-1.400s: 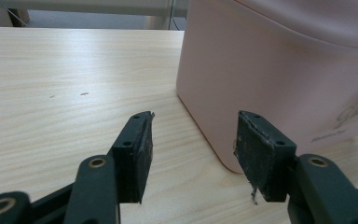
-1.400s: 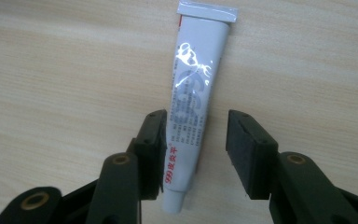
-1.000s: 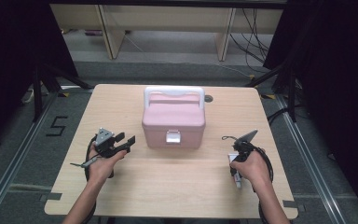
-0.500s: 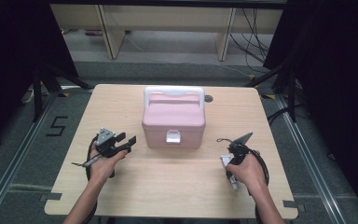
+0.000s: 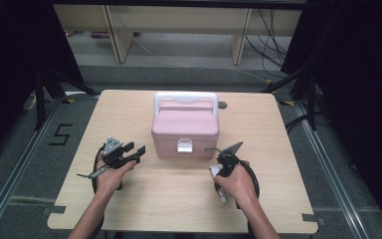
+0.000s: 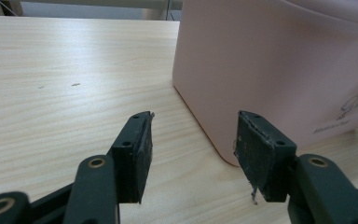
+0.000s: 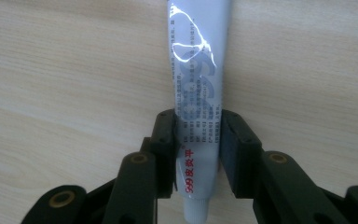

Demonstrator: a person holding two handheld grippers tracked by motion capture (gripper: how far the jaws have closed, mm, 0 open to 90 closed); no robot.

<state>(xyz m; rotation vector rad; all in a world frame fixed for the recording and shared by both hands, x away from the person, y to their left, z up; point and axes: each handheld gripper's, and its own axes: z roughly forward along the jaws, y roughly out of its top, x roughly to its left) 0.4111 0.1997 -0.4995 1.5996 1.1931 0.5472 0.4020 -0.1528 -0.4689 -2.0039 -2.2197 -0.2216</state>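
Note:
A pink lidded box (image 5: pixel 185 130) with a white handle and a front latch stands mid-table. My left gripper (image 5: pixel 138 153) is open just left of its front corner; in the left gripper view the box wall (image 6: pixel 279 60) rises beyond the right jaw, and nothing lies between the jaws of the gripper (image 6: pixel 193 154). My right gripper (image 5: pixel 218 175) is in front of the box's right side, shut on a white tube (image 5: pixel 220 188) with blue and red print. In the right gripper view the gripper (image 7: pixel 196 135) clamps the tube (image 7: pixel 196 84) near its cap end, low over the table.
The wooden table (image 5: pixel 129 109) has a small dark round hole (image 5: pixel 222 105) behind the box. Cables trail from both grippers over the near half. Dark floor, stands and shelving surround the table.
My right gripper has moved left across the table front, carrying the white tube with it. The left gripper and the box have stayed in place.

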